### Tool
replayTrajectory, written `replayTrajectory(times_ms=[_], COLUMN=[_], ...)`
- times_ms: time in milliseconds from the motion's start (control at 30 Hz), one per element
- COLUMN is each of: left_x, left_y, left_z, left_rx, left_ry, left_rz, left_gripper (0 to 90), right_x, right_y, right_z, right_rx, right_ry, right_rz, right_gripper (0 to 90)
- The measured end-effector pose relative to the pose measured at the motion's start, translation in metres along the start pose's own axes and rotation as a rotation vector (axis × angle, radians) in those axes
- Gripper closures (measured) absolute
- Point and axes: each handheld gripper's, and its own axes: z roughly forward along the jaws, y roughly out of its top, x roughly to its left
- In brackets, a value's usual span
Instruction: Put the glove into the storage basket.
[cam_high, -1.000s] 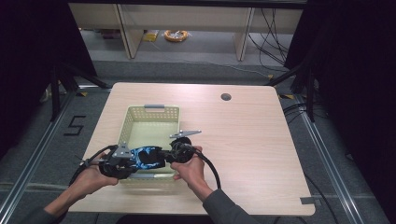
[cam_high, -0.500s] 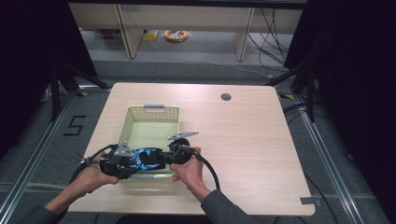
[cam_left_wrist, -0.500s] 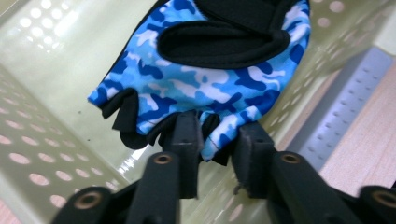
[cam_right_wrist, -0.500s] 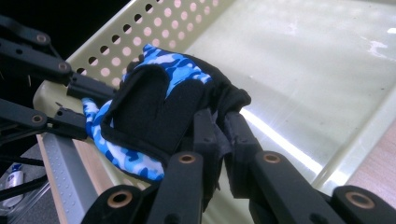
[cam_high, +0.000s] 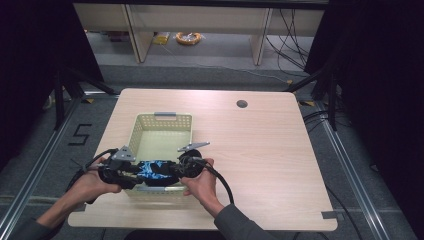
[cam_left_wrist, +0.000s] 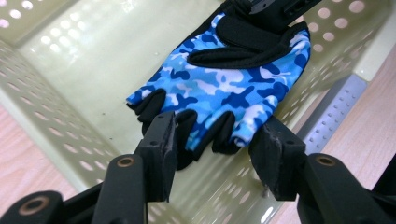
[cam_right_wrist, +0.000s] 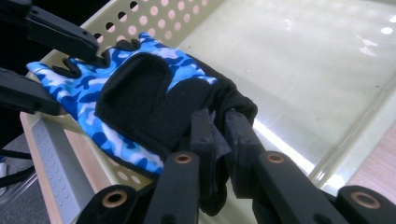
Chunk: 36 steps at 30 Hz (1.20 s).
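The wooden table carries a pale perforated plastic basket toward my side. Across the basket's near rim lies a blue camouflage fingerless glove with black palm padding, stretched between my two tools. My right gripper has its jaws pressed together on the glove's black wrist cuff. My left gripper sits at the glove's finger end with its jaws spread, one on each side of the finger openings, not clamping the fabric. My hands grip both tools at the table's near edge.
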Motion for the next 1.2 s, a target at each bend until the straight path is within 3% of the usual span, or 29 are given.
replayTrajectory(times_ms=[67, 167, 333, 367, 433, 467, 500, 633, 667, 733, 833, 900, 933, 1100, 1200], left_x=[0.000, 0.002, 0.002, 0.003, 0.003, 0.004, 0.004, 0.005, 0.004, 0.006, 0.005, 0.003, 0.001, -0.006, -0.011], left_y=[0.000, -0.001, -0.003, -0.003, -0.004, -0.004, -0.004, -0.005, -0.005, -0.005, -0.005, -0.005, -0.005, -0.003, -0.001], left_z=[-0.003, -0.005, -0.007, -0.009, -0.011, -0.012, -0.014, -0.019, -0.020, -0.021, -0.022, -0.023, -0.022, -0.023, -0.023], left_rx=[-0.011, -0.001, -0.009, 0.006, -0.027, -0.011, -0.015, -0.049, -0.048, -0.060, -0.076, -0.084, -0.101, -0.109, -0.147], left_ry=[-0.005, -0.011, -0.012, -0.024, -0.018, -0.023, -0.025, -0.012, -0.016, -0.016, -0.016, -0.011, -0.005, -0.028, -0.025], left_rz=[-0.027, -0.011, -0.053, -0.040, -0.047, -0.037, -0.064, -0.051, -0.079, -0.065, -0.094, -0.087, -0.105, -0.097, -0.102], left_gripper=[48.5, 47.9, 42.1, 42.2, 41.1, 39.2, 38.3, 38.5, 38.3, 37.8, 36.6, 35.9, 35.4, 32.1, 30.0], right_x=[0.000, 0.000, 0.000, 0.000, 0.000, -0.001, -0.001, -0.001, -0.001, -0.002, 0.000, -0.001, -0.001, -0.002, -0.001], right_y=[0.000, 0.000, 0.001, 0.001, 0.001, 0.001, 0.001, 0.002, 0.002, 0.003, 0.003, 0.004, 0.004, 0.006, 0.009], right_z=[0.000, 0.000, 0.000, 0.000, 0.000, 0.001, 0.001, 0.000, -0.001, -0.002, -0.003, -0.004, -0.006, -0.015, -0.024], right_rx=[0.008, 0.001, 0.004, 0.002, 0.001, -0.001, 0.000, -0.001, 0.004, 0.006, -0.007, -0.014, -0.006, -0.040, -0.071], right_ry=[-0.004, -0.016, -0.014, -0.014, -0.015, -0.015, -0.016, -0.016, -0.006, -0.002, -0.018, -0.013, -0.006, 0.023, 0.050], right_rz=[0.004, 0.002, 0.006, 0.008, 0.005, -0.004, 0.003, 0.013, 0.016, 0.014, 0.012, 0.006, 0.016, 0.003, -0.009], right_gripper=[82.8, 82.4, 82.2, 82.2, 82.2, 82.3, 82.5, 80.8, 80.0, 78.1, 75.6, 74.4, 73.8, 70.9, 68.4])
